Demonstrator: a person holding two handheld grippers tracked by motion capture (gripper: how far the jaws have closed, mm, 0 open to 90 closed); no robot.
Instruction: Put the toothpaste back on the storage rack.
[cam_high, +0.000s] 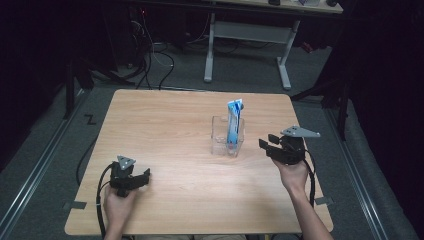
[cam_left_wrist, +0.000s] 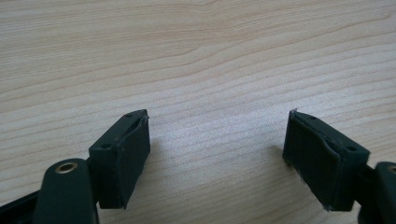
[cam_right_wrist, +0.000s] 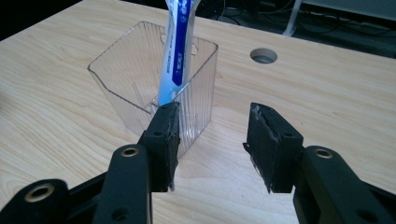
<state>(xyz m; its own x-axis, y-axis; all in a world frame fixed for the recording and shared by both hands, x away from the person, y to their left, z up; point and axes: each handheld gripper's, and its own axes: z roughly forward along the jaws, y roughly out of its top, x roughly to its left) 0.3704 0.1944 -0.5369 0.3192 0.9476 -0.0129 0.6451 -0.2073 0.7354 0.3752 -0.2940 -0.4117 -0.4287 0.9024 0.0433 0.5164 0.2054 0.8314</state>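
1. In the high view, a clear plastic container (cam_high: 227, 136) is seen standing upright right of the tabletop's middle. A blue-and-white tube (cam_high: 233, 125) is held in it, standing on end and rising well above the rim.
2. In the same view, the wooden tabletop (cam_high: 170, 130) is surrounded by a grey floor, with cables (cam_high: 155, 60) lying beyond the far edge and the legs of a white desk (cam_high: 247, 35) farther back. The left gripper (cam_high: 134, 181) is held in a hand (cam_high: 117, 202) near the near left corner, well apart from the container. The right gripper (cam_high: 267, 144) is held in the other hand (cam_high: 292, 175) near the right edge, just beside the container, its jaws directed at it.
3. In the left gripper view, bare wood grain of the tabletop (cam_left_wrist: 196, 60) is shown beneath the left gripper (cam_left_wrist: 217, 144). Its jaws are spread wide, and nothing is held between them.
4. In the right gripper view, the ribbed container (cam_right_wrist: 140, 79) is shown just ahead of the right gripper (cam_right_wrist: 212, 135), with the tube (cam_right_wrist: 177, 51) leaning inside it. A round hole (cam_right_wrist: 264, 55) is cut in the tabletop (cam_right_wrist: 327, 93) beyond. The jaws are spread and empty; the container's near corner is partly covered by the left-hand jaw, and whether they touch cannot be told.
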